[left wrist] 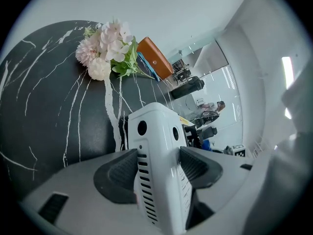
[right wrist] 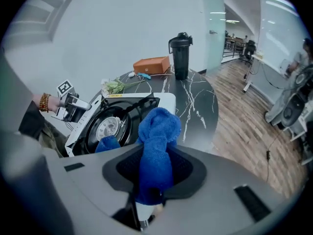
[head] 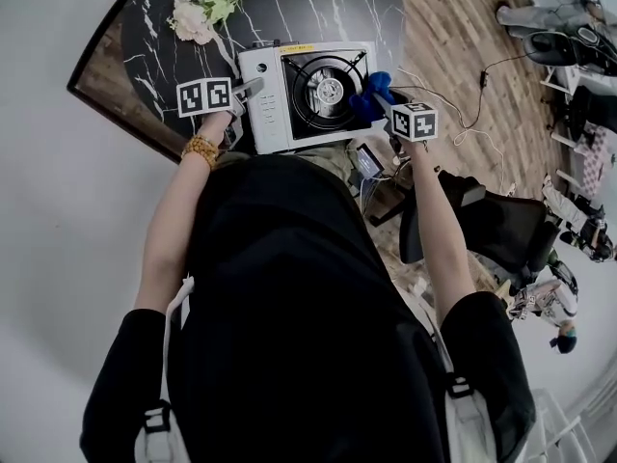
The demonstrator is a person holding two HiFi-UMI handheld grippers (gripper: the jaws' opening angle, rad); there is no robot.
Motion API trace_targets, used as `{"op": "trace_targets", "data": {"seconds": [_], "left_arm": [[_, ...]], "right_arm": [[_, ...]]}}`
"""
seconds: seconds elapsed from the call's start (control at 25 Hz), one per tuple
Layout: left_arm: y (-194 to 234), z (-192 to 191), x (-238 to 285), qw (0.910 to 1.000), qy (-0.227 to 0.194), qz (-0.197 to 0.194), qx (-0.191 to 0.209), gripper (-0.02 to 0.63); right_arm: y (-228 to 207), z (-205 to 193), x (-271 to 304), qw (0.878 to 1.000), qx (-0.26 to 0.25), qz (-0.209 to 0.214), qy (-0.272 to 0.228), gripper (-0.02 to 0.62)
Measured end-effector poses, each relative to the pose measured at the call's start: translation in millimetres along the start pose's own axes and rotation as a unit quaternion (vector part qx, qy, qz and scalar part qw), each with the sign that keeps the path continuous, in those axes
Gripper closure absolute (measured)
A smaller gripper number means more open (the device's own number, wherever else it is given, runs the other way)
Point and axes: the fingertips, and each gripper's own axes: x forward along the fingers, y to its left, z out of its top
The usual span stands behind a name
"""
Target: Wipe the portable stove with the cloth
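A white portable stove [head: 275,114] with a round black burner [head: 326,90] sits on the dark marble table [head: 154,56], near its front edge. My left gripper [head: 254,91] is shut on the stove's left side; in the left gripper view both pads press the white vented casing [left wrist: 156,180]. My right gripper [head: 381,102] is over the stove's right side, shut on a bunched blue cloth [head: 371,93]. In the right gripper view the cloth [right wrist: 157,136] sticks out from between the jaws, over the stove's right rim [right wrist: 164,102]. A corner of it hangs by the burner [right wrist: 108,126].
Pale artificial flowers [head: 198,13] lie at the table's back left. An orange box [right wrist: 151,64] and a black bottle [right wrist: 180,55] stand on the table's far side. A black office chair [head: 501,230] and cables are on the wood floor to the right.
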Motion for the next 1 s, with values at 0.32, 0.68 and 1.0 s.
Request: {"op": "trace_targets", "data": {"seconds": [0.32,0.68,1.0], "left_arm": [[1,-3,2,0.9999,0.008,-0.011,-0.010,0.328],[1,-4,6,0.9995,0.019,-0.021,-0.015,0.318],[1,-5,8,0.9991,0.021,-0.026,-0.025,0.313]], "right_arm": [[22,-64,-26,0.997,0.077,0.005,-0.025,0.497],[-6,-41,-12,0.983,0.175,0.039,-0.035,0.494],[-43,87,35,0.992,0.124,0.003,0.007,0.494]]}}
